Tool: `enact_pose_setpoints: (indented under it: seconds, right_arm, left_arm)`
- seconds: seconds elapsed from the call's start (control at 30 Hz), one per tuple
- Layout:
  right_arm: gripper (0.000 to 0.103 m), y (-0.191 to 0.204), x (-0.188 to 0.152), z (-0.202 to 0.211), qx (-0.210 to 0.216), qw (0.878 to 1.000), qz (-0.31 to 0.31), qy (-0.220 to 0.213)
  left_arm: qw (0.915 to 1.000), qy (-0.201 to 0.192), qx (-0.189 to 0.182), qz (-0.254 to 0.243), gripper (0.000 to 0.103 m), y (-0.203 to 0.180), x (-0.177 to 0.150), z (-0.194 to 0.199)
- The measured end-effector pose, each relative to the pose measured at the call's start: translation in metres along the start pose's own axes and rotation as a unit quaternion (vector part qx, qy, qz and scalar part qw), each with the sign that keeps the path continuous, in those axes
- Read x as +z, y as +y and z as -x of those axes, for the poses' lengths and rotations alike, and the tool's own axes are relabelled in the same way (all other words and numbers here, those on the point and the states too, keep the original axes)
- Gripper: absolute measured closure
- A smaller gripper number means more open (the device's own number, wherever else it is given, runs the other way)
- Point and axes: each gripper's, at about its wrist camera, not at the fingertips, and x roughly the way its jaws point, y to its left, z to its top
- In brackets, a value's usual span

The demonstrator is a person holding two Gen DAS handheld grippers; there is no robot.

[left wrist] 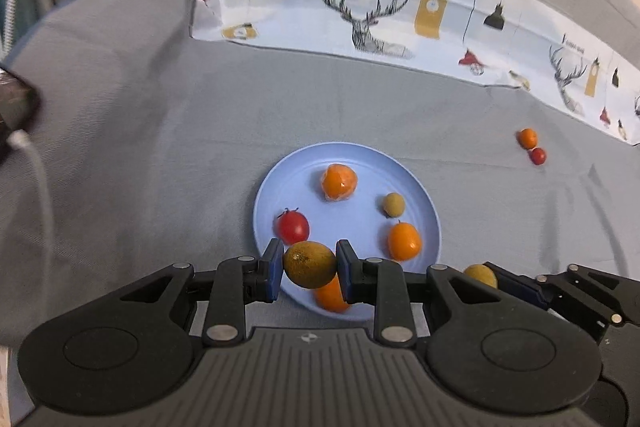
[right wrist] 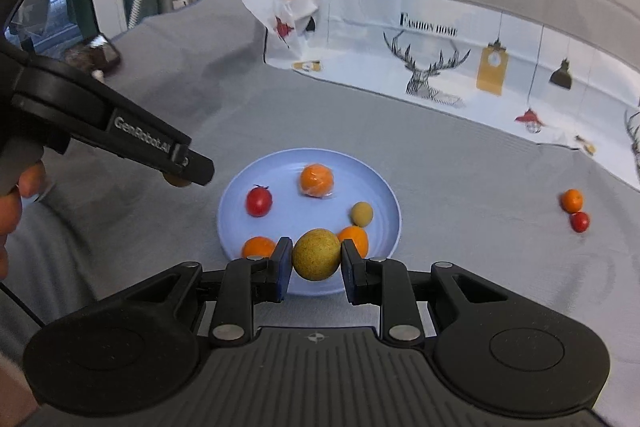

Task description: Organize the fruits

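Note:
A light blue plate (left wrist: 276,183) lies on the grey cloth; it also shows in the right wrist view (right wrist: 376,187). On it lie a wrapped orange (left wrist: 339,182), a red tomato (left wrist: 293,225), a small tan fruit (left wrist: 394,205) and an orange kumquat (left wrist: 404,241). My left gripper (left wrist: 310,269) is shut on a yellow-green round fruit (left wrist: 310,264) above the plate's near edge. My right gripper (right wrist: 316,261) is shut on a second yellow-green fruit (right wrist: 317,254), also over the near rim. The right gripper with its fruit (left wrist: 480,275) shows at the right of the left wrist view.
A small orange (left wrist: 527,137) and a small tomato (left wrist: 537,155) lie together on the cloth far right of the plate. A white printed cloth with deer heads (left wrist: 368,19) runs along the back. A dark object with a white cable (left wrist: 16,107) sits at the left.

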Motion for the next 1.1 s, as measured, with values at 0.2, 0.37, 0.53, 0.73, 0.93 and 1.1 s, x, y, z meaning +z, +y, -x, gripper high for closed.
enact_pose_setpoints:
  seconds: [0.2, 0.37, 0.53, 0.73, 0.93, 1.1]
  right_arm:
    - [0.076, -0.010, 0.008, -0.053, 0.010, 0.999, 0.001, 0.032]
    - [0.076, -0.014, 0.013, -0.080, 0.008, 0.999, 0.009, 0.040]
    - [0.068, -0.019, 0.021, -0.093, 0.017, 0.999, 0.005, 0.042]
    - [0.027, -0.021, 0.016, -0.069, -0.003, 0.998, -0.015, 0.053]
    - [0.016, -0.006, -0.013, -0.017, -0.006, 0.997, -0.027, 0.070]
    - [0.010, 0.013, -0.026, 0.036, -0.011, 0.999, -0.016, 0.034]
  left_arm:
    - [0.9993, 0.036, 0.005, -0.004, 0.072, -0.004, 0.018, -0.055]
    - [0.9989, 0.045, 0.011, -0.013, 0.072, -0.003, 0.029, -0.079]
    - [0.9989, 0.035, 0.017, -0.026, 0.002, 0.000, 0.037, -0.080]
    - [0.9993, 0.016, 0.031, -0.013, 0.000, 0.007, 0.023, -0.040]
    - [0.9984, 0.023, 0.047, 0.023, 0.000, 0.015, -0.022, 0.012]
    - [0.9977, -0.004, 0.063, 0.025, 0.000, 0.010, -0.052, 0.050]
